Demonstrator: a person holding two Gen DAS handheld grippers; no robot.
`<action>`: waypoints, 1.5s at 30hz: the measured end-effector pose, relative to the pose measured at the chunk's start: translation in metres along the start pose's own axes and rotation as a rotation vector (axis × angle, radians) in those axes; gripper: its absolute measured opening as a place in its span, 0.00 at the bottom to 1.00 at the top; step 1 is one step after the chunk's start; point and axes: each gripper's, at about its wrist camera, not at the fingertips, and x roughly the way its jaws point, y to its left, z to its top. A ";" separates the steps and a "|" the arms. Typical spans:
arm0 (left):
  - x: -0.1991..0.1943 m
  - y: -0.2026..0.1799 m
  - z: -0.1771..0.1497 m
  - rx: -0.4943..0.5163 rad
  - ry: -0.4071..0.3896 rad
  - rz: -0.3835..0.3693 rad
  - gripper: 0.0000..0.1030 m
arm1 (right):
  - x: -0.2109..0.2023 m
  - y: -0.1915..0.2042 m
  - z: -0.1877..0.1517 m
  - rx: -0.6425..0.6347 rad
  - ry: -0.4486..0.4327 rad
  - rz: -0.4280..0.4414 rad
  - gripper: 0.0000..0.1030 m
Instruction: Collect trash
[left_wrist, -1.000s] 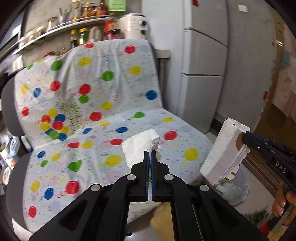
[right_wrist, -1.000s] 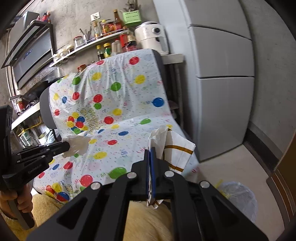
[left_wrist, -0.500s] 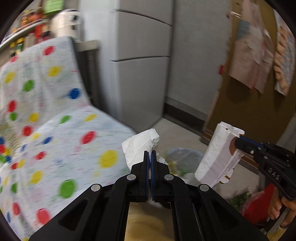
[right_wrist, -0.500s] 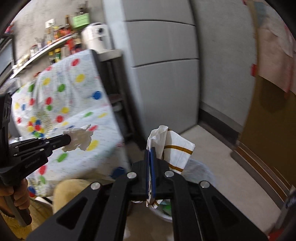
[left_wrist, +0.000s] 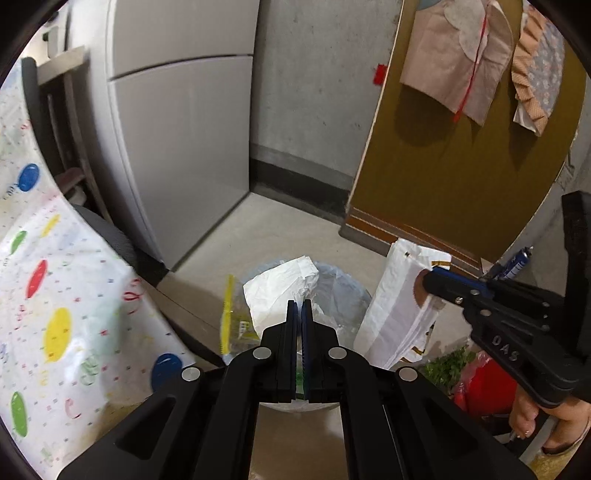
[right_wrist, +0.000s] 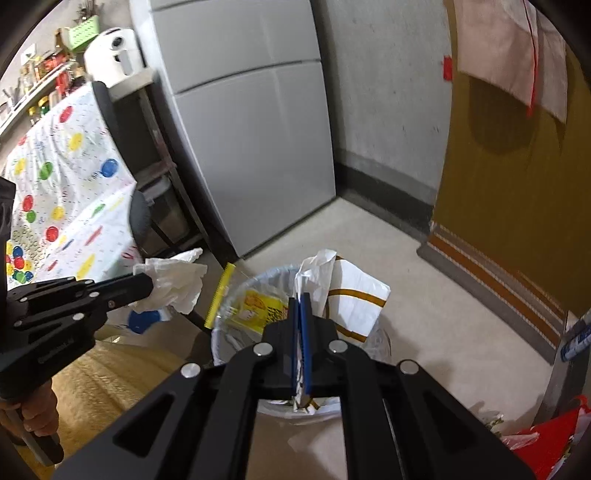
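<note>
My left gripper (left_wrist: 299, 308) is shut on a crumpled white tissue (left_wrist: 280, 291) and holds it over a round trash bin (left_wrist: 351, 295) lined with clear plastic. In the right wrist view the left gripper (right_wrist: 147, 286) and its tissue (right_wrist: 177, 280) sit just left of the bin (right_wrist: 236, 291). My right gripper (right_wrist: 301, 301) is shut on a white paper bag with brown stripes (right_wrist: 351, 299), held above the bin. The left wrist view shows the right gripper (left_wrist: 428, 286) with the bag (left_wrist: 399, 306) right of the bin. A yellow wrapper (right_wrist: 258, 306) lies in the bin.
A grey refrigerator (left_wrist: 177, 129) stands behind the bin. A chair with a dotted cover (left_wrist: 55, 314) is at the left. A brown door (left_wrist: 461, 166) with hanging cloths is at the right. A red bag with greens (left_wrist: 480, 380) sits on the floor by the bin.
Both grippers swung right, away from the covered chair, and now point down at the trash bin. The tissue and the paper bag stay gripped.
</note>
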 end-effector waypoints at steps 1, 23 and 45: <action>0.006 0.000 0.001 -0.003 0.008 -0.007 0.02 | 0.008 -0.002 0.001 0.007 0.010 0.004 0.02; -0.051 0.047 -0.001 -0.080 -0.084 0.145 0.76 | -0.015 0.027 0.021 0.023 -0.006 0.008 0.49; -0.164 0.069 -0.037 -0.180 -0.128 0.330 0.89 | -0.093 0.094 0.016 -0.109 -0.055 -0.084 0.94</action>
